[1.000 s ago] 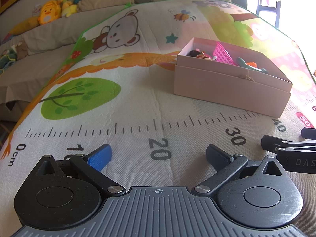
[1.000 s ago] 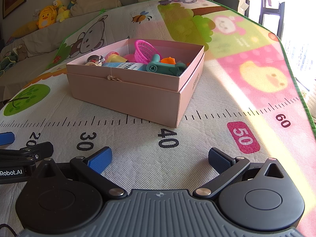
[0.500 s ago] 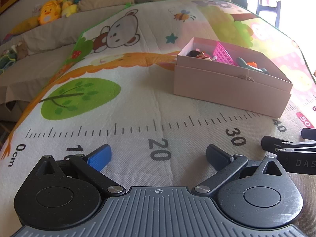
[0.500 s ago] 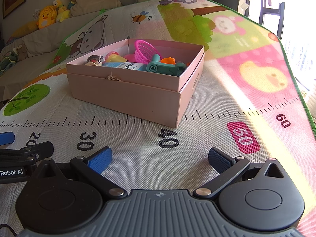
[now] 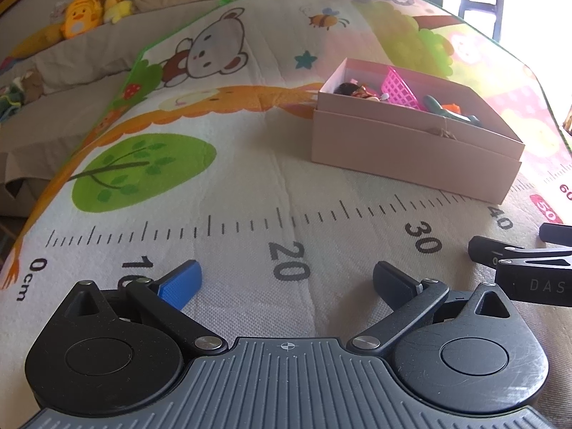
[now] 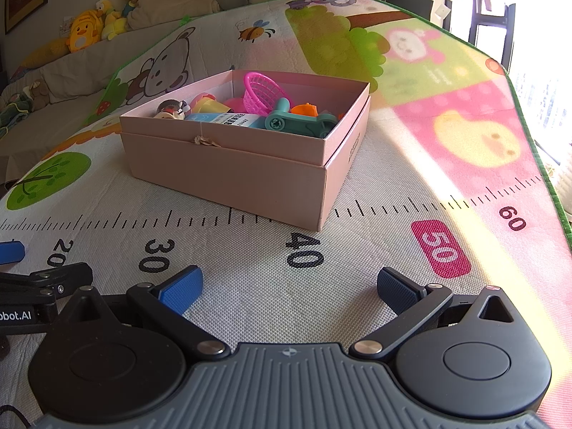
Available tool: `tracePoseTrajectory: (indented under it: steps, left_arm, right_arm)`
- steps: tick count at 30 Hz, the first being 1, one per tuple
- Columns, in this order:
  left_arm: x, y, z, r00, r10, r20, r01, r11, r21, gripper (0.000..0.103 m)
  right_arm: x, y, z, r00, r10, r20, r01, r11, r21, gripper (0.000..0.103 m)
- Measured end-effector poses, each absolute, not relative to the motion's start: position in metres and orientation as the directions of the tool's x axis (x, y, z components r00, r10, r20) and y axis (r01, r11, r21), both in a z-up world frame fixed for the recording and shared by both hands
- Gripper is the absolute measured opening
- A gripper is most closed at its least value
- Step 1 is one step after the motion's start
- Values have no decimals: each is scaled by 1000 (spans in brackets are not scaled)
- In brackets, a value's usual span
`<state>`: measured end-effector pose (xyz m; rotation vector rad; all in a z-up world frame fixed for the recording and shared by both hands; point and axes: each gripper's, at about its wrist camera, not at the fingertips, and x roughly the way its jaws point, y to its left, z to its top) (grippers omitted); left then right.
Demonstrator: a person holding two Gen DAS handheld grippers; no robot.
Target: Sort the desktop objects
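A pink cardboard box [image 6: 228,164] stands on the play mat and holds several toys: a pink basket [image 6: 262,93], a teal toy [image 6: 304,123], an orange piece [image 6: 304,110], a tube [image 6: 221,118] and a small figure [image 6: 169,109]. The box also shows in the left wrist view [image 5: 411,150] at the right. My left gripper [image 5: 286,282] is open and empty, low over the mat near the 20 mark. My right gripper [image 6: 289,286] is open and empty near the 40 mark, in front of the box.
The mat [image 5: 250,164] has a printed ruler along its near part. Plush toys [image 6: 84,32] and cushions line a sofa at the back left. The mat's right edge [image 6: 547,178] drops off toward a bright window. Each gripper shows at the other view's side.
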<state>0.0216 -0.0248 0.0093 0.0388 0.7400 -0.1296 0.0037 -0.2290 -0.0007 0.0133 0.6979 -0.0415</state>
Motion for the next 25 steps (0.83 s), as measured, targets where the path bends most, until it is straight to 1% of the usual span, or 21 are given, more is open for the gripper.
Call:
tracePoseTrajectory:
  steps: [25]
  left_arm:
    - [21, -26, 11, 733, -95, -674, 127, 992, -2, 103]
  right_arm:
    - [4, -229, -1, 765, -34, -643, 43, 999, -1, 103]
